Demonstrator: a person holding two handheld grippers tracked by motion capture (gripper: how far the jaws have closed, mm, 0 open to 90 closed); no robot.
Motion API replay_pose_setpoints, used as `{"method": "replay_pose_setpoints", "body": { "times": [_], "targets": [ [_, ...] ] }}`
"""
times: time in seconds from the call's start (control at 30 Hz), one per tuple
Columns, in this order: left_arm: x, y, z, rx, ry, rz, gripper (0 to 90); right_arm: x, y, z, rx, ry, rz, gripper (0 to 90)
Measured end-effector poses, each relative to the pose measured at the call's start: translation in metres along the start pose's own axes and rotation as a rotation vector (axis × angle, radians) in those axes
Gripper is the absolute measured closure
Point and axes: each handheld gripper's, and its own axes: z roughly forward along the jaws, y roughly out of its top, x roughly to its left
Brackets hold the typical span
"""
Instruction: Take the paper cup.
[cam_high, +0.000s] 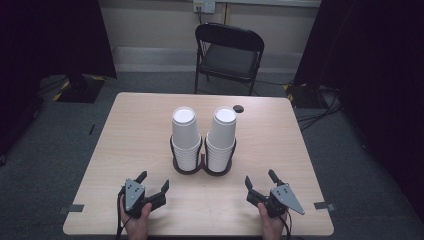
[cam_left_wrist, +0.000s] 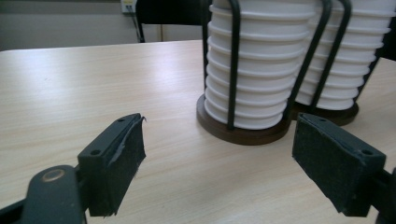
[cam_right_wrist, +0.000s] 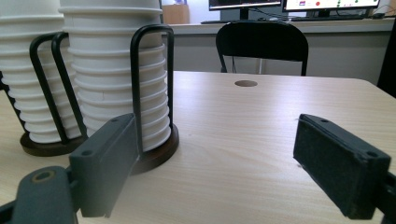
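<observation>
Both grippers, our left gripper (cam_high: 152, 182) and right gripper (cam_high: 260, 179), rest near the table's (cam_high: 140, 130) front edge with jaws apart, holding nothing. Beyond them, mid-table, two cup stacks (cam_high: 186, 135) stand side by side in a black holder (cam_high: 202, 162). Gripping the tall stacks too high could tip them or lift several cups together.
</observation>
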Motion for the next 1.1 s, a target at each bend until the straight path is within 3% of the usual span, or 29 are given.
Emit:
{"method": "replay_pose_setpoints", "body": {
  "times": [0.1, 0.33, 0.63, 0.77, 0.8, 0.9, 0.93, 1.1],
  "targets": [
    [0.002, 0.001, -0.001, -0.006, -0.019, -0.013, 16.9, 0.002, 0.0, 0.0, 0.003, -0.017, -0.007, 13.3],
    [-0.002, 0.006, -0.001, -0.002, -0.034, -0.038, 19.9, 0.003, 0.001, 0.003, 0.037, 0.008, -0.024, 13.1],
    [-0.021, 0.024, -0.001, -0.013, -0.094, 0.009, 19.5, 0.003, 0.001, 0.004, 0.043, 0.001, -0.028, 13.1],
    [-0.027, 0.029, 0.0, -0.023, -0.137, 0.01, 20.6, 0.004, 0.001, 0.004, 0.045, 0.002, -0.037, 13.2],
    [-0.03, 0.032, 0.0, -0.022, -0.162, 0.021, 20.9, 0.005, 0.001, 0.004, 0.046, 0.002, -0.045, 13.2],
    [-0.034, 0.034, -0.002, -0.037, -0.174, 0.033, 20.9, 0.005, 0.002, 0.005, 0.054, 0.002, -0.044, 13.2],
    [-0.035, 0.037, -0.001, -0.038, -0.2, 0.054, 20.6, 0.005, 0.002, 0.006, 0.062, 0.007, -0.039, 13.2],
    [-0.04, 0.041, 0.004, -0.034, -0.256, 0.07, 18.8, 0.004, 0.002, 0.006, 0.073, 0.014, -0.038, 13.2]
  ]
}}
